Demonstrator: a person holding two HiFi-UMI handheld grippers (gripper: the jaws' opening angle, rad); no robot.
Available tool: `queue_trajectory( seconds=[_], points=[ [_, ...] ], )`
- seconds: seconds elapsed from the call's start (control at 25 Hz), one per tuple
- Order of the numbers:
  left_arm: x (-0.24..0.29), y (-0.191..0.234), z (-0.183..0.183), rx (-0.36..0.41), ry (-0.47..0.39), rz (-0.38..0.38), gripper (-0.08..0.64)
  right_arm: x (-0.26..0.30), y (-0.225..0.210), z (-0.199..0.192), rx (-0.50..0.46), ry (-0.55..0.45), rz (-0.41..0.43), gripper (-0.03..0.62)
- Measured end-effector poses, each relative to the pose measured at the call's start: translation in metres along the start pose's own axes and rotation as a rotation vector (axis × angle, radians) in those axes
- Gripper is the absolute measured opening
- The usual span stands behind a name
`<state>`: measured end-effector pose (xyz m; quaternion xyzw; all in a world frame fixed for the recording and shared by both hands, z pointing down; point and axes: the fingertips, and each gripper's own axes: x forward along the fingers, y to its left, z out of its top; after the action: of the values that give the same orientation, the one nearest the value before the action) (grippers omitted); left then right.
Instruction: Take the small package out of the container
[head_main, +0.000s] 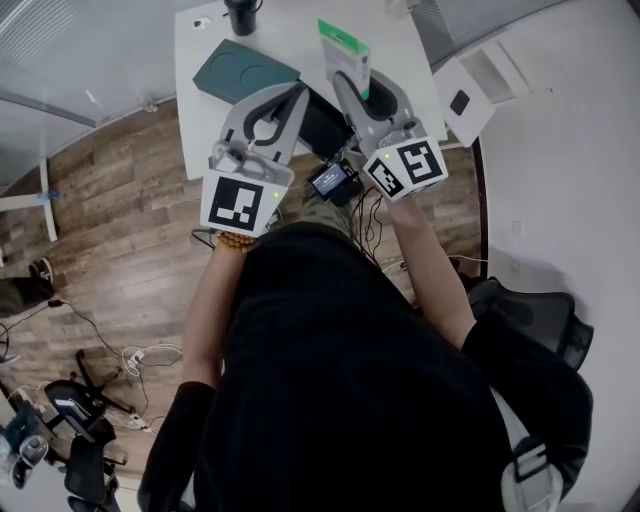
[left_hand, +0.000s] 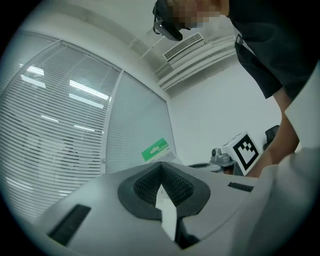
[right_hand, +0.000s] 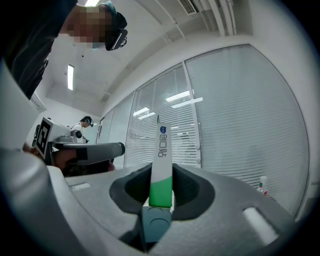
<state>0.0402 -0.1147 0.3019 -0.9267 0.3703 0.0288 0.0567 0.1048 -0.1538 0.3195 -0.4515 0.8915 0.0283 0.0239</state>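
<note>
My right gripper (head_main: 352, 82) (right_hand: 161, 186) is shut on a small green and white package (head_main: 344, 48) (right_hand: 162, 165). The package stands upright between the pads, lifted above the white table (head_main: 200, 110). A flat dark teal box (head_main: 245, 72) lies on that table, with a black container (head_main: 322, 125) partly hidden behind the grippers. My left gripper (head_main: 298, 92) (left_hand: 161, 167) hangs beside the right one, its fingertips touching with nothing between them. The package (left_hand: 155, 149) and the right gripper's marker cube (left_hand: 246, 150) also show in the left gripper view.
A black cup (head_main: 242, 15) stands at the table's far edge. A white box (head_main: 480, 85) sits to the right, a small screen device (head_main: 330, 180) hangs below the grippers. Office chairs (head_main: 540, 310) and cables (head_main: 140, 355) are on the wooden floor. Blinds (right_hand: 235, 115) cover glass walls.
</note>
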Motion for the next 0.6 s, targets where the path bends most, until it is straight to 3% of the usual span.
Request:
queue_trajectory(
  seconds=[0.2, 0.6],
  points=[
    [-0.001, 0.002, 0.004, 0.005, -0.052, 0.055, 0.008, -0.008, 0.001, -0.008, -0.026, 0.014, -0.044, 0.086],
    [-0.013, 0.002, -0.029, -0.06, -0.006, 0.107, 0.008, -0.018, 0.011, -0.032, -0.011, 0.058, -0.032, 0.086]
  ],
)
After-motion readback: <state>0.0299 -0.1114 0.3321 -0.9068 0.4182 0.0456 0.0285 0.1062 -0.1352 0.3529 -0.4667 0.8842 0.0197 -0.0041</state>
